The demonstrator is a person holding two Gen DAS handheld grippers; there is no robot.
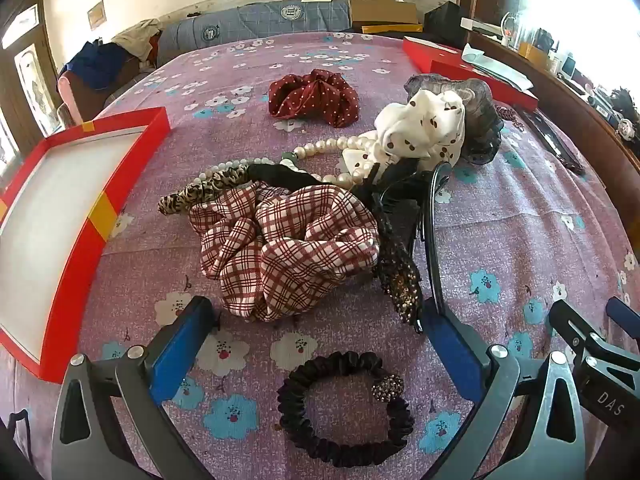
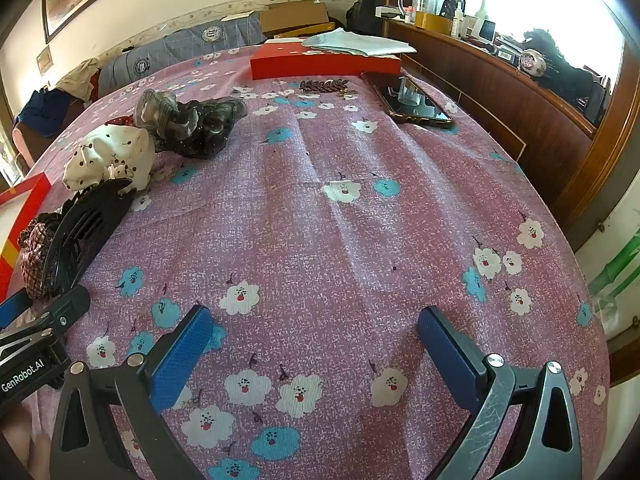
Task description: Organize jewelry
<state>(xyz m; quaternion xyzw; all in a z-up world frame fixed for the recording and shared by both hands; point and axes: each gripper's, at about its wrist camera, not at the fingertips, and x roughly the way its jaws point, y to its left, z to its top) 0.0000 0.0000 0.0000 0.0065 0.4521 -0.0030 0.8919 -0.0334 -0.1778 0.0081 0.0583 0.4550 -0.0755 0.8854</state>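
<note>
A heap of hair accessories lies on the purple flowered bedspread. In the left wrist view I see a plaid scrunchie (image 1: 288,248), a pearl necklace (image 1: 320,148), a leopard-print headband (image 1: 200,194), a black claw clip (image 1: 400,200), a white cherry-print scrunchie (image 1: 424,128) and a red dotted scrunchie (image 1: 314,98). A black scrunchie with a beaded charm (image 1: 344,404) lies between the fingers of my left gripper (image 1: 316,336), which is open and touches nothing. My right gripper (image 2: 316,332) is open over bare bedspread, right of the heap. A dark bead bracelet (image 2: 322,85) lies far ahead of it.
An open red box with a white inside (image 1: 52,216) lies at the left. A shut red box (image 2: 324,64) with papers on it sits at the far side, a phone (image 2: 412,98) beside it. A wooden sideboard (image 2: 500,92) runs along the right.
</note>
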